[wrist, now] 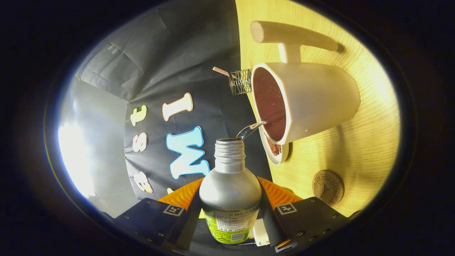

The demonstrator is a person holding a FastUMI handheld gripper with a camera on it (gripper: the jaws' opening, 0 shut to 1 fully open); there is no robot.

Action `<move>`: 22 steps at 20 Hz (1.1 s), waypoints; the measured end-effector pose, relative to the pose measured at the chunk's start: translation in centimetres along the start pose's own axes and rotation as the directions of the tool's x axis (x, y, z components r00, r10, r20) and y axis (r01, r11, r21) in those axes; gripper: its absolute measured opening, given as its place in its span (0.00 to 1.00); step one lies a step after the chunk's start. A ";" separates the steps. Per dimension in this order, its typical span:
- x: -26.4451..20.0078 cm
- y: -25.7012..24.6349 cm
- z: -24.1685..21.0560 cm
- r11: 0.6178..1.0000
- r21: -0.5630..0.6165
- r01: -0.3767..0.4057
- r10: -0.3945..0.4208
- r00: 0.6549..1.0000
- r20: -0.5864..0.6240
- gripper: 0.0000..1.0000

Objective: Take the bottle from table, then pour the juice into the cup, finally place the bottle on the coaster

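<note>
A silver bottle (230,188) with a green label sits between my two fingers, and my gripper (230,199) is shut on it. The view is rolled, so the bottle is tipped over. A thin clear stream (250,129) runs from its open threaded mouth (229,143) into the white cup (312,99), whose inside is dark red-brown. The cup stands on a small white saucer (279,153) just beyond the bottle's mouth. A round brown coaster (327,187) lies on the wooden table (369,142) beside my right finger, apart from the cup.
A wooden stand with a round bar (291,33) rises beyond the cup. A small wire basket (240,82) holding a striped straw sits at the table's far edge by the black cloth wall (160,71).
</note>
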State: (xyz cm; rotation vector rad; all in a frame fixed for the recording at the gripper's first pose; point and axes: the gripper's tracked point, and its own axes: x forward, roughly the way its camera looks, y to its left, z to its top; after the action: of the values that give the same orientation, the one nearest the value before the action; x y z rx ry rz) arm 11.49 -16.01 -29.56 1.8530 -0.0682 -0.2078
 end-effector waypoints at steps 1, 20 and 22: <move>0.0 0.1 0.1 1.000 0.007 -0.004 0.004 1.000 0.003 0.79; 0.4 1.6 0.1 0.993 0.110 -0.038 0.035 0.999 0.033 0.79; 0.4 1.8 -0.1 0.993 0.114 -0.042 0.038 0.999 0.033 0.79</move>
State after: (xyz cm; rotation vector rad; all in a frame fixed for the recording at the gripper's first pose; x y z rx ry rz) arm 12.04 -16.55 -27.83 1.9615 -0.1407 -0.2078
